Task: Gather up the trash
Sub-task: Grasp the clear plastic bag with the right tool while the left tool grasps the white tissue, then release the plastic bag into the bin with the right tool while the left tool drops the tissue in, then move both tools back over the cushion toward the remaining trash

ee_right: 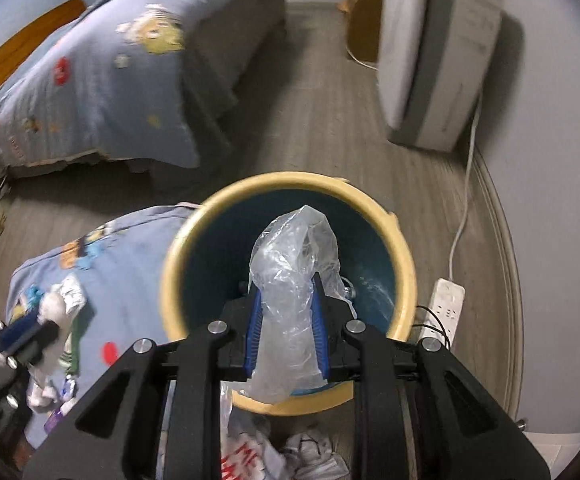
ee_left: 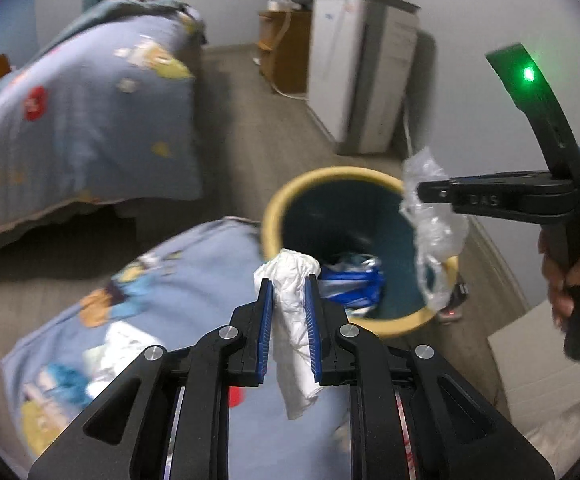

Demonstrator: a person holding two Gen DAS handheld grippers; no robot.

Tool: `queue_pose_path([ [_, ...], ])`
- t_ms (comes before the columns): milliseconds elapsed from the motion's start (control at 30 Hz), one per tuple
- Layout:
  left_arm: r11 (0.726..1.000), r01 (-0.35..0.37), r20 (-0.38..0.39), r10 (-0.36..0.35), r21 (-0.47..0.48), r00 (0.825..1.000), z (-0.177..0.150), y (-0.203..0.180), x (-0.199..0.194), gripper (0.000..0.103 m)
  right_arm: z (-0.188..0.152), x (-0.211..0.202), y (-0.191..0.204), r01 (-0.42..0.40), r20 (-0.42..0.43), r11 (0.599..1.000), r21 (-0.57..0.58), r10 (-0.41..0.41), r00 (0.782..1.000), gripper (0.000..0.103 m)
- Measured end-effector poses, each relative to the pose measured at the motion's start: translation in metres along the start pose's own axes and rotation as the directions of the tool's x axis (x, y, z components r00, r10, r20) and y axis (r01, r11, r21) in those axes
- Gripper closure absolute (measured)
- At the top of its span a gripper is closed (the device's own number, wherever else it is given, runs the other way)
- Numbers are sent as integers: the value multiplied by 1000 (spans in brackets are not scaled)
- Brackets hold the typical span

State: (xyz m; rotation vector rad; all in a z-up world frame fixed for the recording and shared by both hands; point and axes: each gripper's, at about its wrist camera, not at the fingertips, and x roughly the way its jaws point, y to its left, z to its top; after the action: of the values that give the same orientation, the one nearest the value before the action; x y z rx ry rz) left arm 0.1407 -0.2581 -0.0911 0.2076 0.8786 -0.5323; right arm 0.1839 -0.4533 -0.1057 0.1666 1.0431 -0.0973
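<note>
Both claws loaded at the bin; right one is over the opening, left one is short of it.

Your right claw is pinched on a crumpled clear plastic bag, which stands up past the fingertips and hangs below them. The mouth of the yellow-rimmed bin lies directly under and ahead of it, so I judge a plain release should drop the bag in. Your left claw is pressed onto a wad of white tissue, long axis running along the fingers, tail hanging near. The bin lies just ahead and to its right, beside the blue bedding, so that claw likely needs to go forward and right first. More litter lies on the near floor.
</note>
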Motion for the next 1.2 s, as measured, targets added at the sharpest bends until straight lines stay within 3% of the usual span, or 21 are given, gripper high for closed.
queue_pose_path([
  [133,999,1,-24,0,51,1000,6,-24,39,86,-1,12,-12,31,2,1000,-4,-31,1000,81],
  [267,999,13,-37,-11,44,999,10,-29,66,85,2,20,-18,30,8,999,27,-31,999,81],
  [333,999,11,-25,-9,45,1000,11,-30,72,78,3,21,-21,24,11,999,42,-25,1000,78],
  [467,999,28,-3,-28,29,1000,13,-27,75,53,7,20,-26,20,33,997,76,-23,999,52],
  [600,999,21,9,-21,35,1000,14,-25,72,48,10,14,-25,3,69,996,86,-9,998,49],
  [633,999,19,11,-20,33,1000,13,-24,71,47,10,12,-24,3,75,996,88,-10,997,41],
  [667,999,16,10,-16,31,1000,13,-23,70,38,11,10,-23,5,86,996,89,-13,996,32],
  [700,1000,10,11,-10,26,1000,13,-23,69,19,11,8,-22,9,91,996,86,-17,996,29],
  [767,1000,-2,33,1,8,999,10,-19,62,10,12,6,-21,14,95,996,86,-22,995,18],
  [867,999,-30,23,30,-14,999,8,-13,57,6,13,1,-18,15,104,996,93,-24,994,6],
  [1033,995,-97,33,98,-7,995,0,-3,39,6,15,-9,-8,27,110,996,81,-36,993,6],
  [1200,993,-111,50,112,-33,992,-5,13,7,5,16,-19,6,15,112,998,68,-22,993,6],
])
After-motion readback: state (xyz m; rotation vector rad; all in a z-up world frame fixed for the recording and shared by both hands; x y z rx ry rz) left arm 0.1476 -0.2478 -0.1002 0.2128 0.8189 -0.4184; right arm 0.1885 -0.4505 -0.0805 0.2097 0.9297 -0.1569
